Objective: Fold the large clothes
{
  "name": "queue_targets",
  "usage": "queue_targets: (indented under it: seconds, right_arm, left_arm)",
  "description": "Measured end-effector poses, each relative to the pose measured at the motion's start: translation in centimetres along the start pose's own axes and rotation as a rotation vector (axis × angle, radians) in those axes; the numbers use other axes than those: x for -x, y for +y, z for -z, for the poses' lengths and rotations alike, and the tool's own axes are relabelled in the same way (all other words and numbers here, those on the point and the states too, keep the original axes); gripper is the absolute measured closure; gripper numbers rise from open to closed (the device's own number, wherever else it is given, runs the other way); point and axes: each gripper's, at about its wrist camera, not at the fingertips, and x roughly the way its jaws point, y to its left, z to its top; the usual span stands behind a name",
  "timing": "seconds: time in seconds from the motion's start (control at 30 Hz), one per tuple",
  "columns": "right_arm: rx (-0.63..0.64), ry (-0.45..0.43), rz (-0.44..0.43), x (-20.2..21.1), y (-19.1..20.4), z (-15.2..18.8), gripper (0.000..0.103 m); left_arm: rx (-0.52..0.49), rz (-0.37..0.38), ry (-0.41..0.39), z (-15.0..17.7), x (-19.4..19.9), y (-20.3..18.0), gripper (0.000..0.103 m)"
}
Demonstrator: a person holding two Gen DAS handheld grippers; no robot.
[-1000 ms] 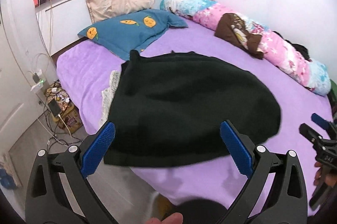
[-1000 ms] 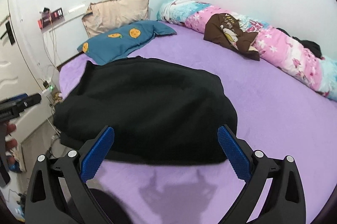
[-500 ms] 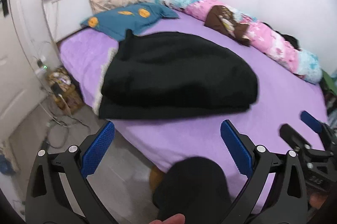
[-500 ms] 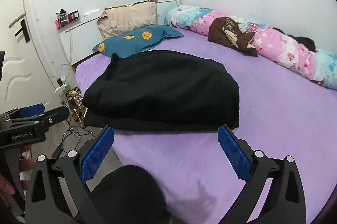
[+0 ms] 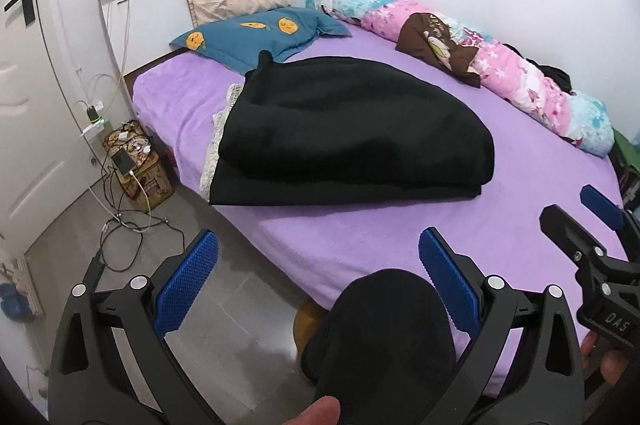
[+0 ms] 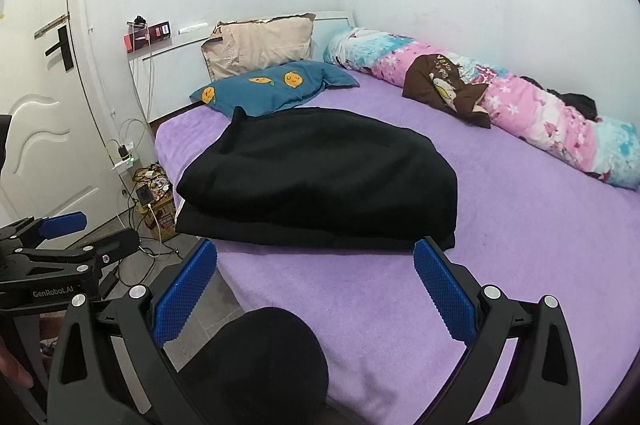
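Both grippers have drawn back from the garment (image 5: 352,129) since a second ago, when it lay right between their fingers; now it sits well ahead of both, across a strip of bare purple bed (image 5: 540,185). It is a dark, bulky piece lying doubled over, the upper layer stopping short of the lower along the near edge, with a pale fringe of some other fabric (I cannot tell what) showing along its left side. The left gripper (image 5: 316,281) is spread wide with nothing between its blue fingers (image 5: 186,283), hovering past the bed's near edge over the floor, and the right gripper (image 6: 314,291) is just as wide and empty, over the near part of the mattress. A dark rounded shape below each gripper is probably the person's knee. By the look of it one fold is done and the hands are between steps, so the task seems partway along. A further fold would call for both grippers to go forward again, pinch the near corners through both layers, and carry them over evenly; thick cloth like this could slip or bunch if only the top layer is caught.
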Motion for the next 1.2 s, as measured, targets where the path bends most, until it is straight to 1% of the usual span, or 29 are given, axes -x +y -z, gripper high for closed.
queue_targets:
  seconds: [0.5, 0.57, 0.8, 0.93, 1.2]
  right_arm:
    - [-0.029, 0.036, -0.016, -0.6, -0.5, 0.3, 0.006]
    - [-0.029, 0.037, -0.014, -0.6, -0.5, 0.2, 0.006]
    - [-0.033, 0.029, -0.018, -0.5, -0.6, 0.2, 0.006]
    - [-0.035, 0.027, -0.018, -0.4, -0.7, 0.3, 0.006]
    - [-0.034, 0.03, -0.018, -0.4, -0.8, 0.3, 0.006]
  left_arm:
    - [-0.018, 0.014, -0.023, -0.2, 0.3, -0.5, 0.006]
    - [-0.025, 0.012, -0.034, -0.3, 0.6, -0.6, 0.006]
    - [-0.026, 0.02, -0.031, -0.3, 0.7, -1.0, 0.006]
    - [-0.025, 0.013, -0.041, -0.3, 0.9, -0.9, 0.006]
    - [-0.028, 0.011, -0.036, -0.2, 0.9, -1.1, 0.006]
